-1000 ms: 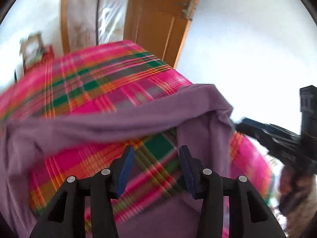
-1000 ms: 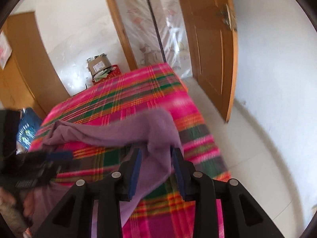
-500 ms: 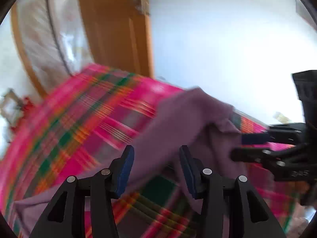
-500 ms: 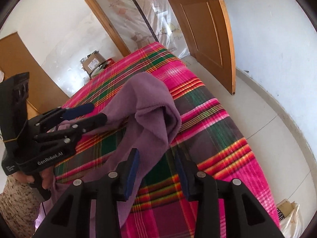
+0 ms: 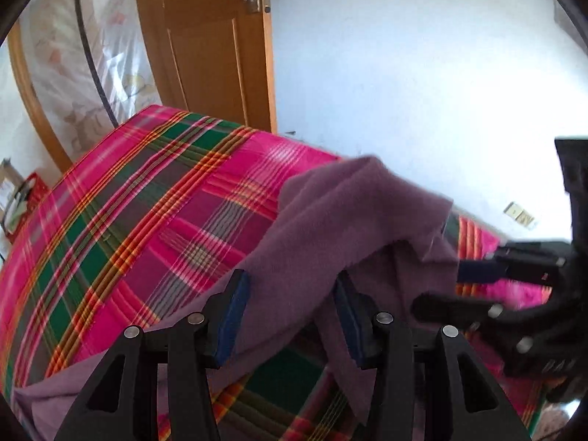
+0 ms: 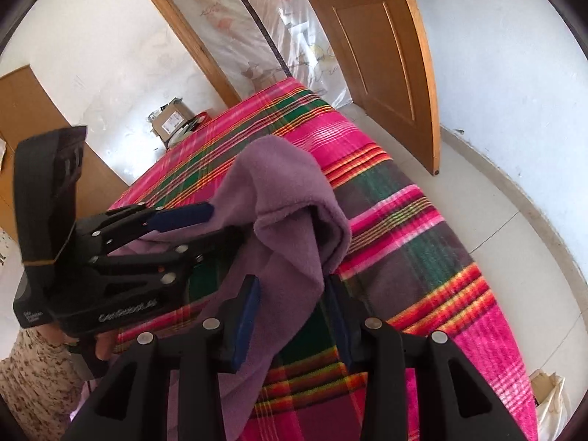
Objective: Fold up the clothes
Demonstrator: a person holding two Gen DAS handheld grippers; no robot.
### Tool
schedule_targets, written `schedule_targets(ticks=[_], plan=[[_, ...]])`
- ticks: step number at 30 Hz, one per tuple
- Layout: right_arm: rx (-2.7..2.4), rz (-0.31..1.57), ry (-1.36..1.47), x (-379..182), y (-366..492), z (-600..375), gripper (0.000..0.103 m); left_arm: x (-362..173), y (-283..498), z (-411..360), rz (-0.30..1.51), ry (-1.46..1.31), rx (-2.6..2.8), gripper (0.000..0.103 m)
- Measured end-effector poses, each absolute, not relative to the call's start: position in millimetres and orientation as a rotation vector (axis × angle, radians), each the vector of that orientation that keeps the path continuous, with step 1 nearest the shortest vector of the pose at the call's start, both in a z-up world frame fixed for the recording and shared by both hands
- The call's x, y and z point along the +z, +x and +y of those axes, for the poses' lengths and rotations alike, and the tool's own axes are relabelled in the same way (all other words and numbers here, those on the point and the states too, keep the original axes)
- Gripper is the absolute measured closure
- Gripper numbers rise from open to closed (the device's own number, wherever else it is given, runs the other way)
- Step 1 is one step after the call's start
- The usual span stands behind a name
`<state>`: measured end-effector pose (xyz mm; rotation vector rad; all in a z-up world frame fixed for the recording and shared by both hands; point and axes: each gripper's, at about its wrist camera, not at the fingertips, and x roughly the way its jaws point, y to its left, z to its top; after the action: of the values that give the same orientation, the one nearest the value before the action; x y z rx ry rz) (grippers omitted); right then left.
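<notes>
A soft purple cloth [image 6: 290, 198] lies bunched up on the bed with the pink plaid blanket [image 5: 121, 228]. The left gripper [image 5: 290, 316] and the right gripper [image 6: 292, 312] both stand apart, with cloth between their fingers, not squeezing.

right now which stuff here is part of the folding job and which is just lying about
Part of the job:
purple garment
left tongs
right tongs
plaid bed cover, the folding surface

Just lying about:
cardboard box
red crate
white bag
wooden door
</notes>
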<state>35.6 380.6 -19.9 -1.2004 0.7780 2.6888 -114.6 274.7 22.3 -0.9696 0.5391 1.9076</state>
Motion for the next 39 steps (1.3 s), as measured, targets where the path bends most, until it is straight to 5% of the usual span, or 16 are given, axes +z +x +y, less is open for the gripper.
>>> schedule_targets(ticks=[2,4,7,12,39], plan=[[2.685,0.768,-1.201,-20.8,31.9,380.1,0.067,19.7,-123.4,275.8,0.501,-0.999,1.899,0.066],[2.678,0.772,-1.192,-20.5,30.9,380.6,0.081,17.0,-131.6,275.0,0.462,-1.022,1.897,0.083],[2.679,0.767,-1.183,-17.9,31.0,379.1,0.091,17.4,-140.1,271.5,0.404,-1.037,1.907,0.089],[2.703,0.753,-1.173,-11.8,39.4,372.8,0.1,33.4,-133.6,265.6,0.322,-1.02,1.948,0.091],[2.675,0.785,-1.144,14.3,130.4,371.4,0.1,56.1,-154.7,229.5,0.048,-1.15,2.217,0.091]])
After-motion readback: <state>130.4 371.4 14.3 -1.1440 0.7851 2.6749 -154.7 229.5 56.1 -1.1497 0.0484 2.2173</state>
